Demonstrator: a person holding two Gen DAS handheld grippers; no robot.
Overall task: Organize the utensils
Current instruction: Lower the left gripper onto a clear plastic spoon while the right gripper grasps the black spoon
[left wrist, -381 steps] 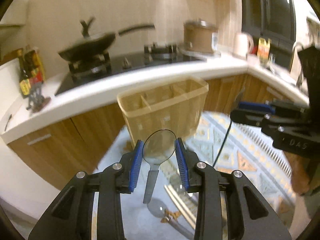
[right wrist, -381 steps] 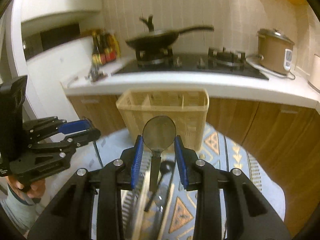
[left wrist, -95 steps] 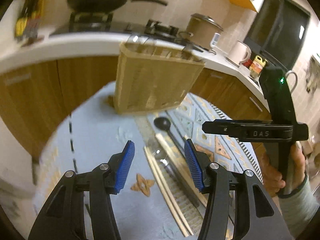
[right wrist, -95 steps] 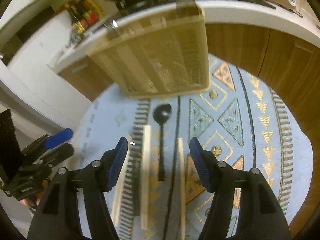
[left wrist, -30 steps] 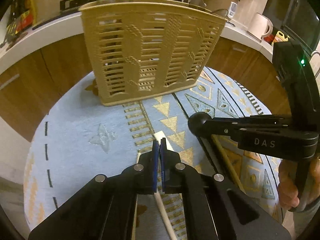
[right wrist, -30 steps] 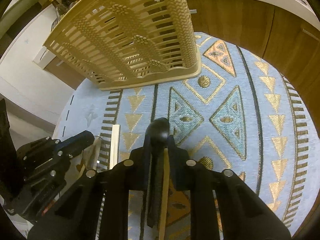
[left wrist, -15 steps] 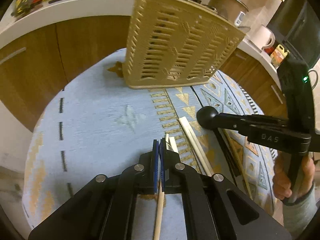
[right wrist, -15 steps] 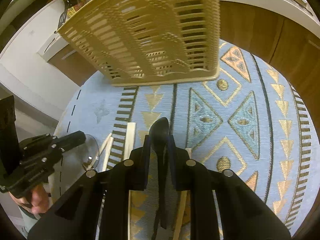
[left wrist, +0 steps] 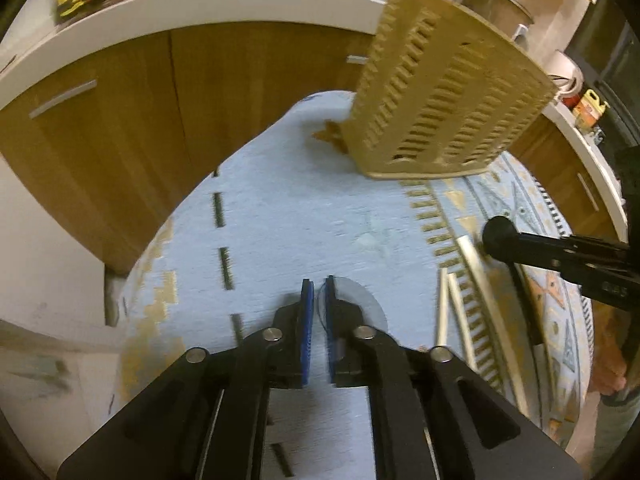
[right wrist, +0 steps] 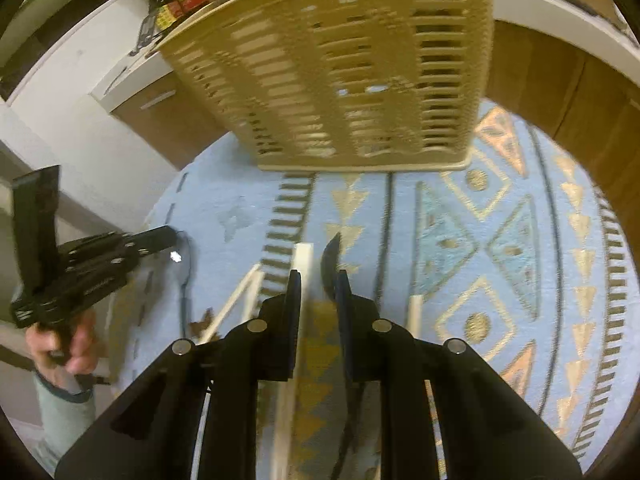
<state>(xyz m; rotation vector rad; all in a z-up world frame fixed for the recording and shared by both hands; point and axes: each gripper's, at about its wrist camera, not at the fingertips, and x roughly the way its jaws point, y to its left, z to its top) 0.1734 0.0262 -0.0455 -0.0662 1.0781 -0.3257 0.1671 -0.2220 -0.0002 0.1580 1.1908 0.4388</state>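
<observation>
I see brown wooden cabinet doors (left wrist: pixel 120 128) under a white counter (left wrist: pixel 200 0), behind the basket. In front of them lies the pale blue woven cloth with gold triangles and dark stripes (right wrist: pixel 520 240), and the tan slotted plastic basket (right wrist: pixel 360 80) stands upright on its far part.

My left gripper (left wrist: pixel 317 284) hovers over a plain patch of cloth, near side of the basket and off to its left. Its blue pads (left wrist: pixel 306 320) stand a narrow slit apart and are opening. The rim of the clear plastic spoon's round bowl (left wrist: pixel 368 304) sits in that slit, and I cannot tell whether the pads touch it. The left hand (right wrist: pixel 64 344) grips the handle, a pale sleeve at the wrist.

My right gripper (right wrist: pixel 316 276) hangs in front of the basket's middle, fingers drawn in narrow and clamped on the black plastic spoon (right wrist: pixel 332 256). Its bowl pokes out past the fingertips toward the basket, and its handle trails back under the gripper.

Pale wooden chopsticks (right wrist: pixel 300 264) lie loose on the cloth on the near side of the basket, under and beside the right gripper, their ends pointing roughly at the basket.
</observation>
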